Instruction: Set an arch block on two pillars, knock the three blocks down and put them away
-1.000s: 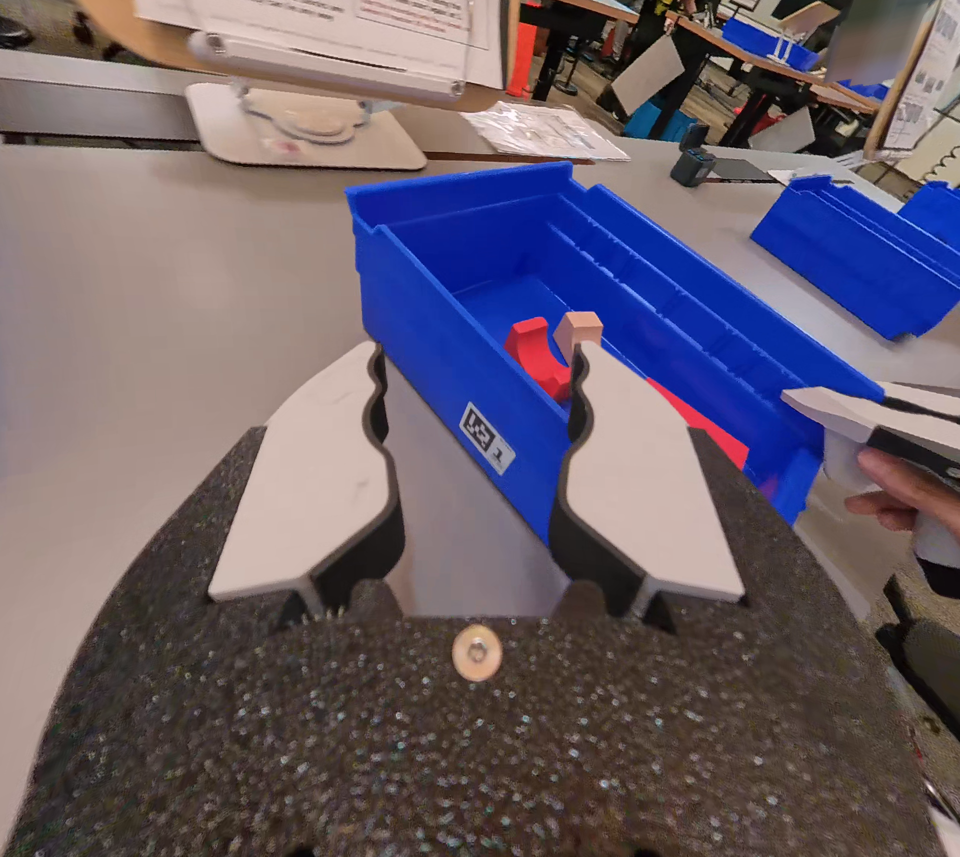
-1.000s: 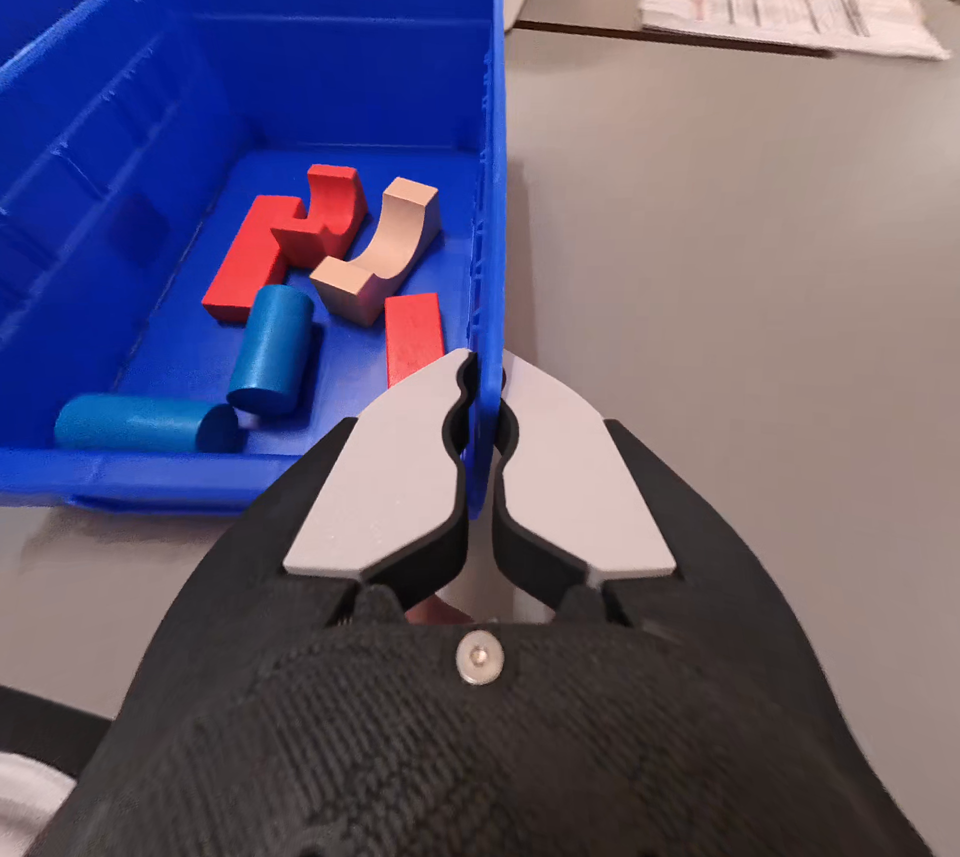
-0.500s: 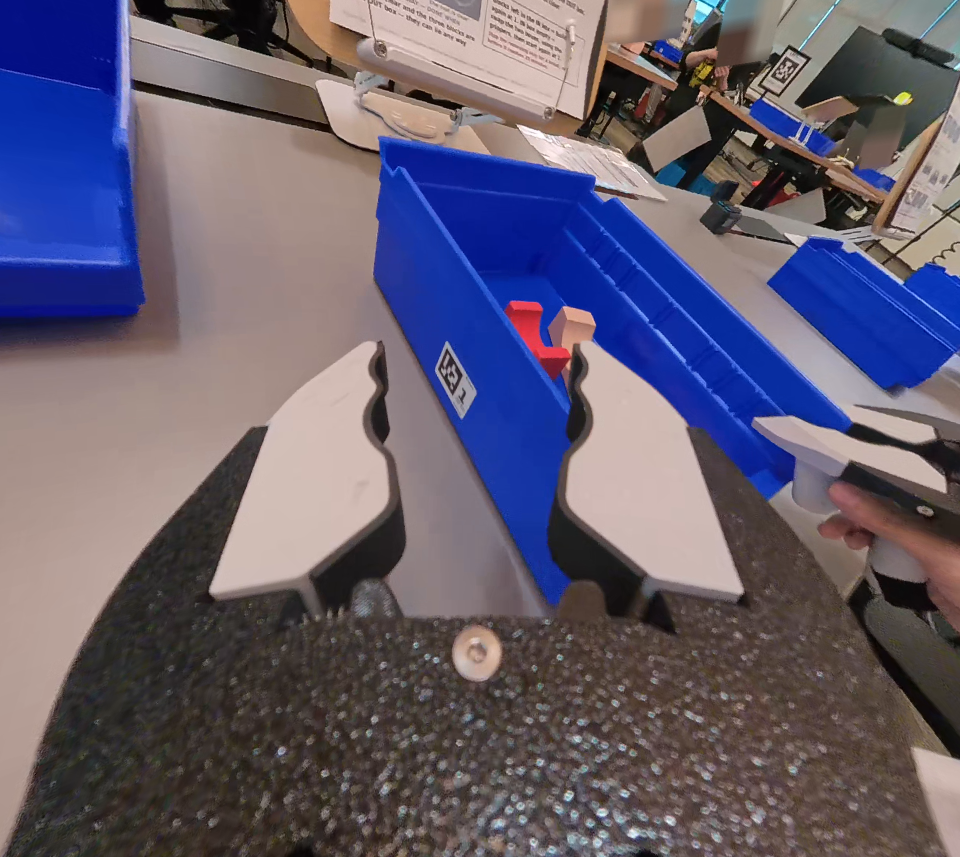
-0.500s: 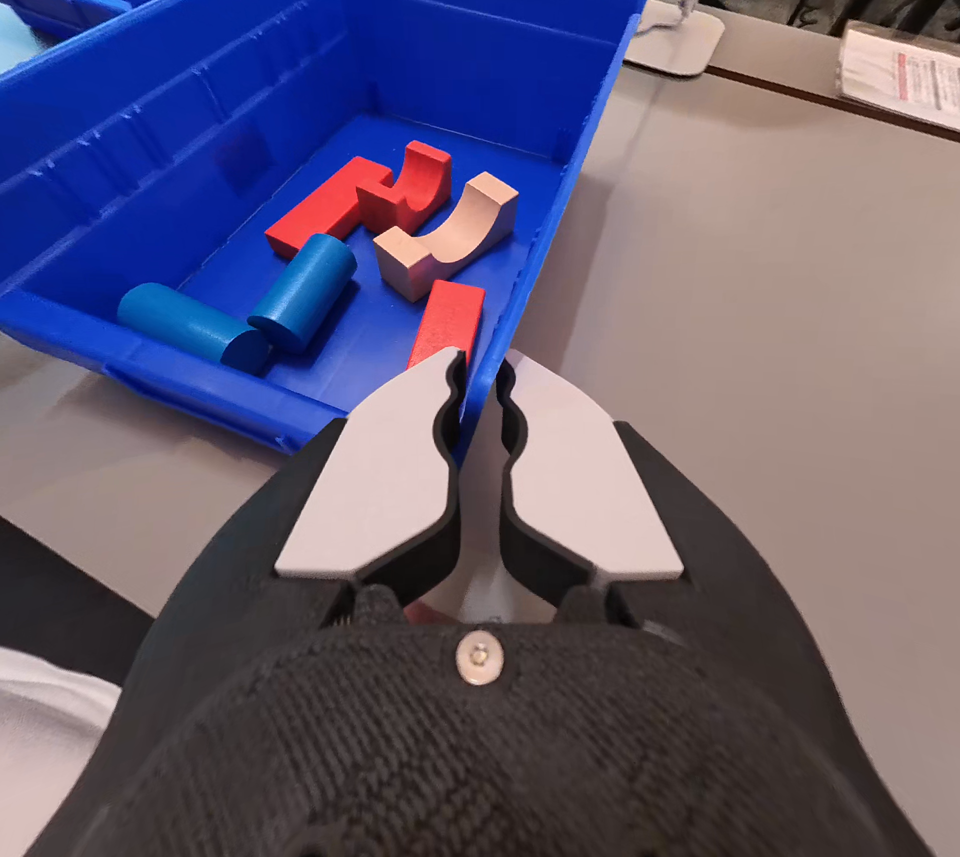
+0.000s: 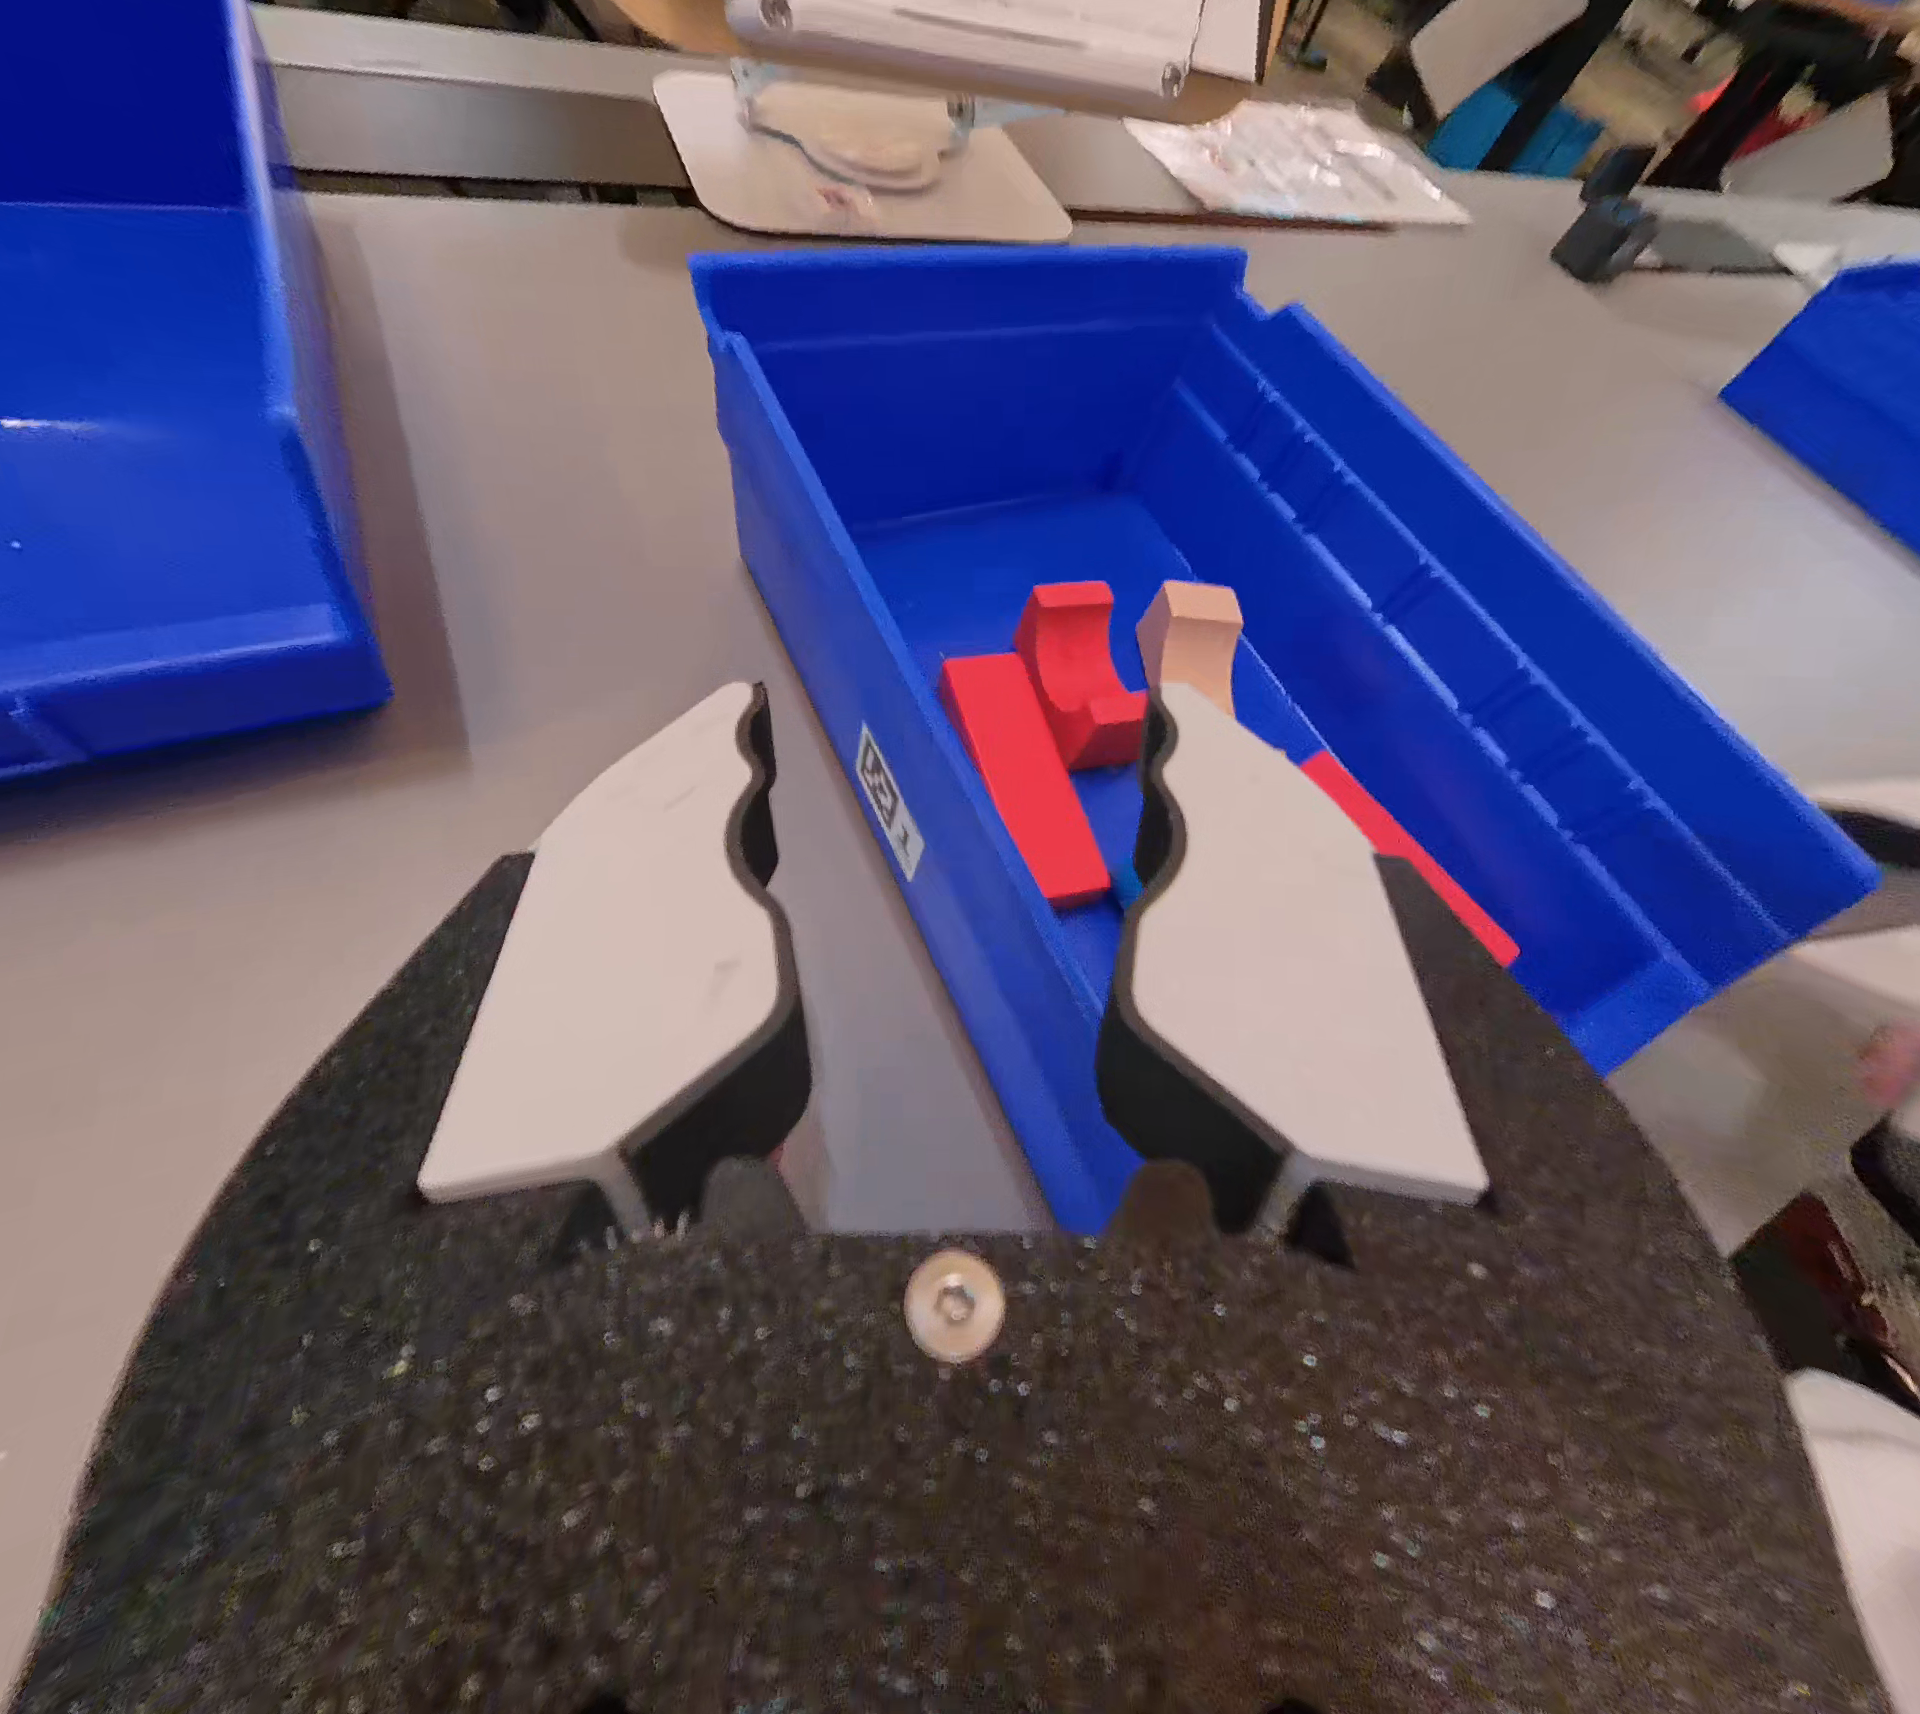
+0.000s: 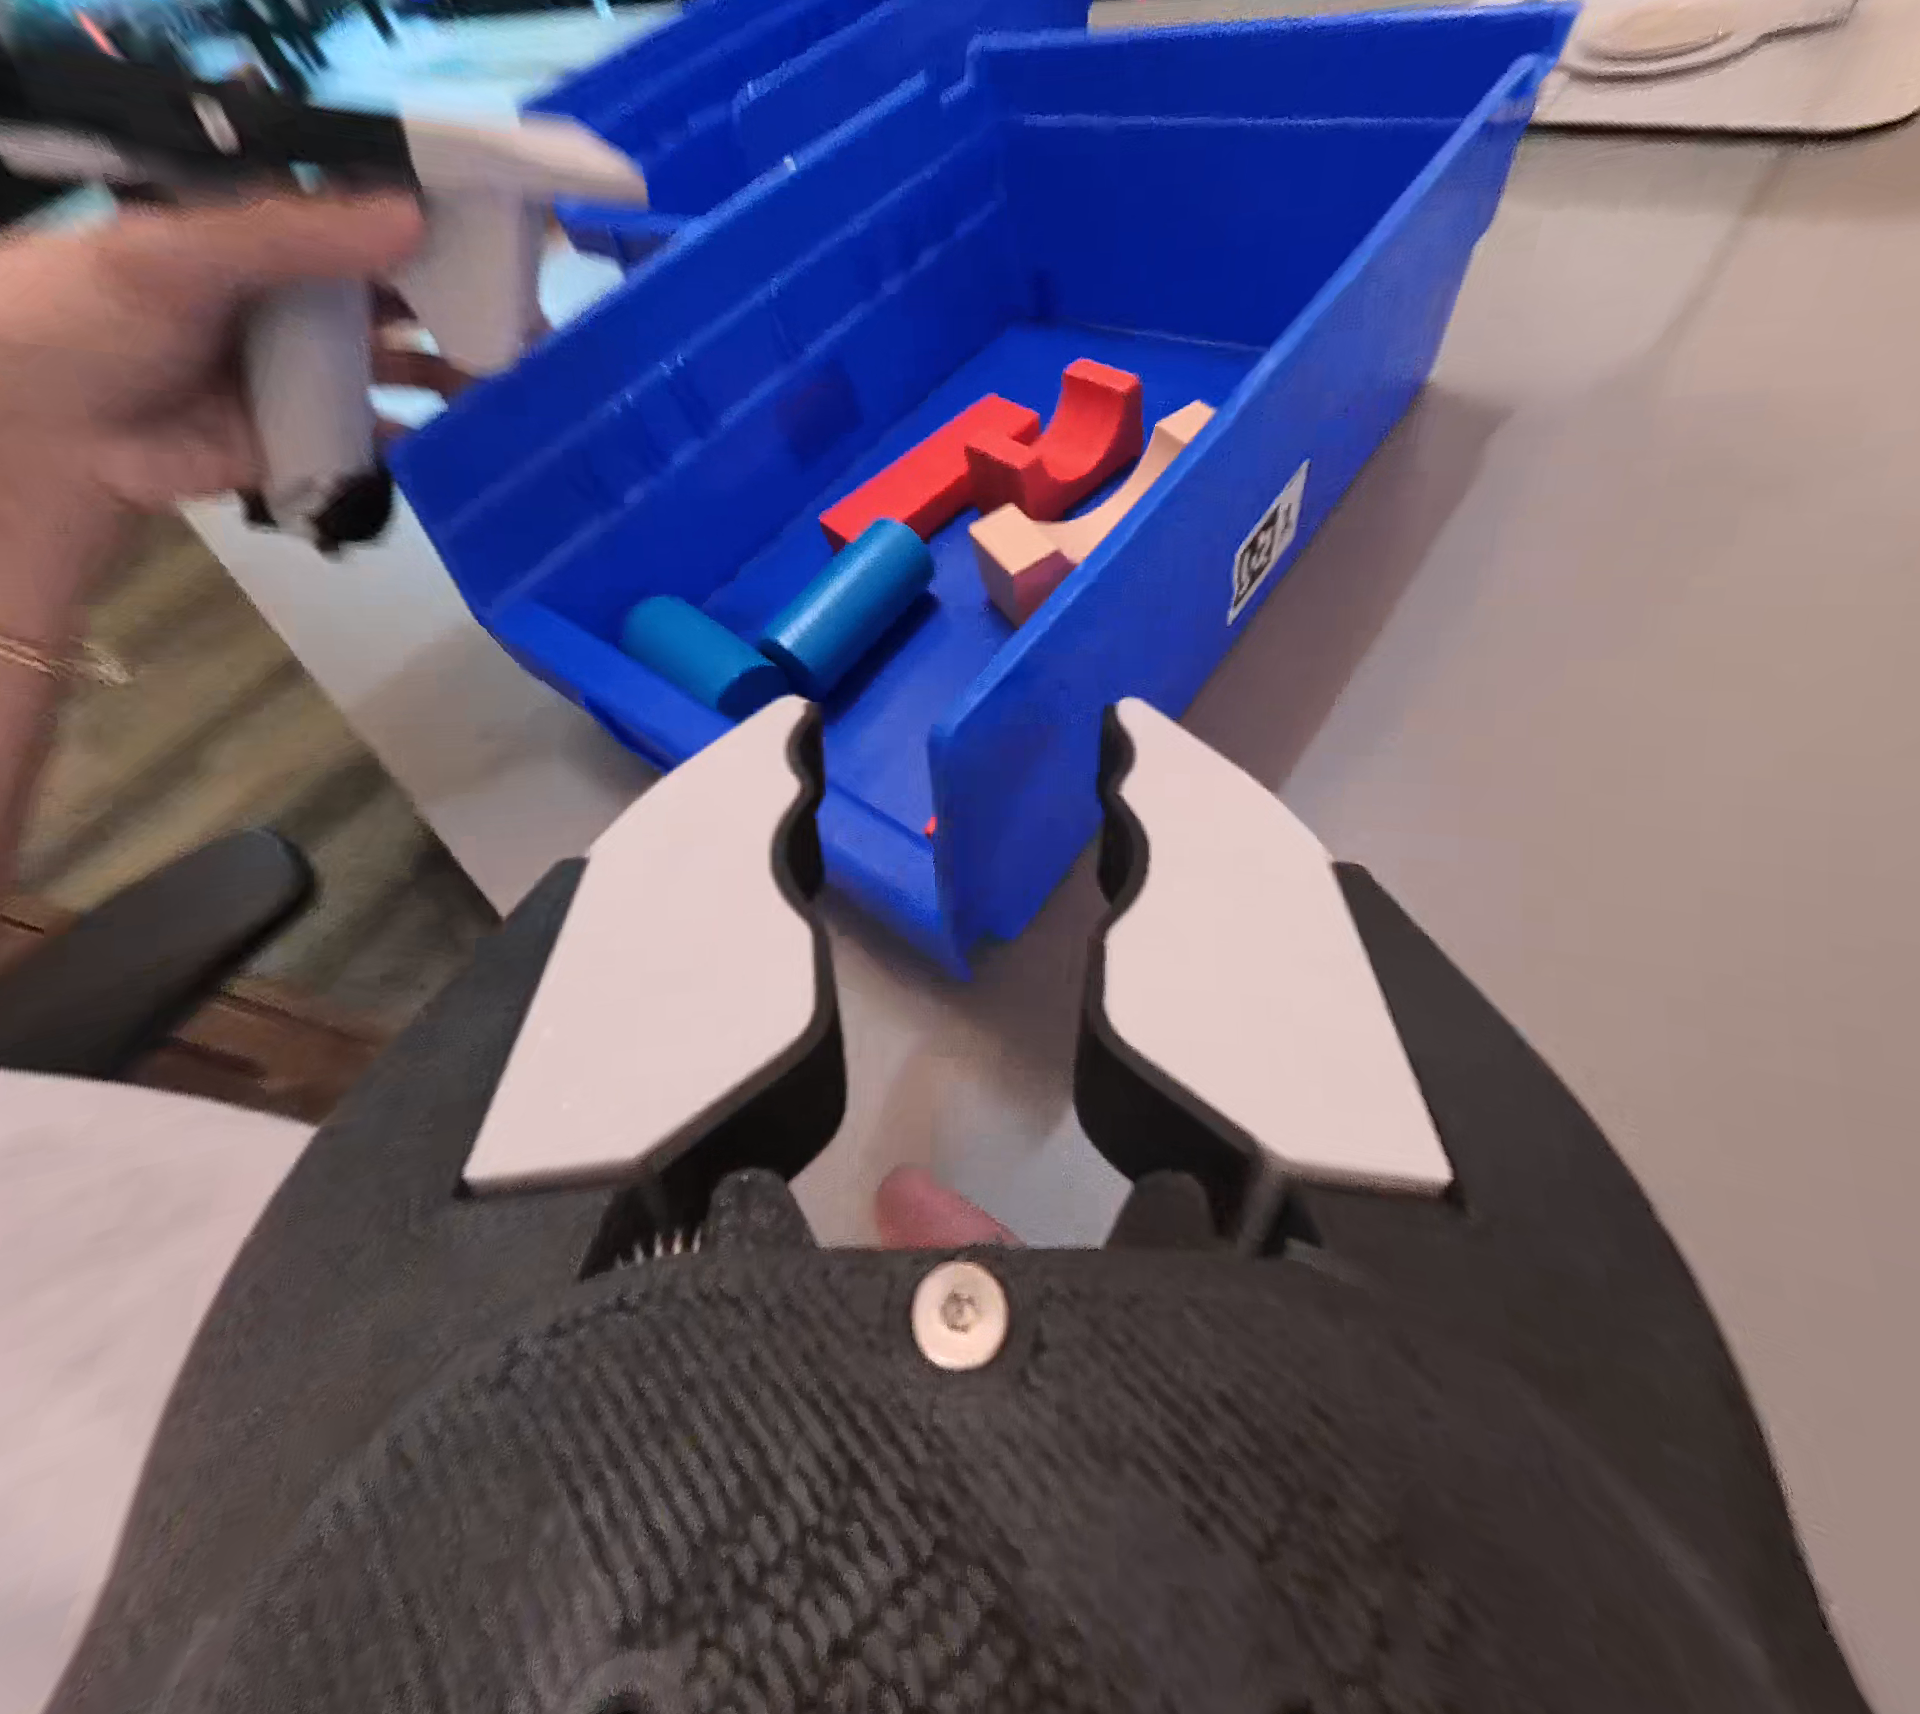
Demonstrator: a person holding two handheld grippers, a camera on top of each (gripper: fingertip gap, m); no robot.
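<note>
A blue bin [image 5: 1039, 376] stands on the grey table [image 5: 540, 459]. It holds a flat red block [image 5: 1023, 771], a red arch [image 5: 1070, 656] and a tan arch [image 5: 1190, 636]. The right wrist view also shows two blue cylinders [image 6: 847, 599] in it. My left gripper [image 5: 956, 703] is open and empty. The bin's labelled long wall runs between its fingers, untouched. My right gripper [image 6: 958, 714] is open and empty, just short of the bin's [image 6: 1195, 210] near corner. The left gripper [image 6: 468, 210], in a hand, shows blurred over the bin's far wall.
A second blue bin [image 5: 156, 417] stands at the left and a third [image 5: 1849, 397] at the right. A sign stand [image 5: 862, 168] and bagged papers [image 5: 1288, 163] are behind the bin. A black chair part [image 6: 156, 937] sits below the table edge.
My right gripper has opened, let go of the bin's side wall and drawn back toward the corner. My left gripper stays open and has swung to look along the bin.
</note>
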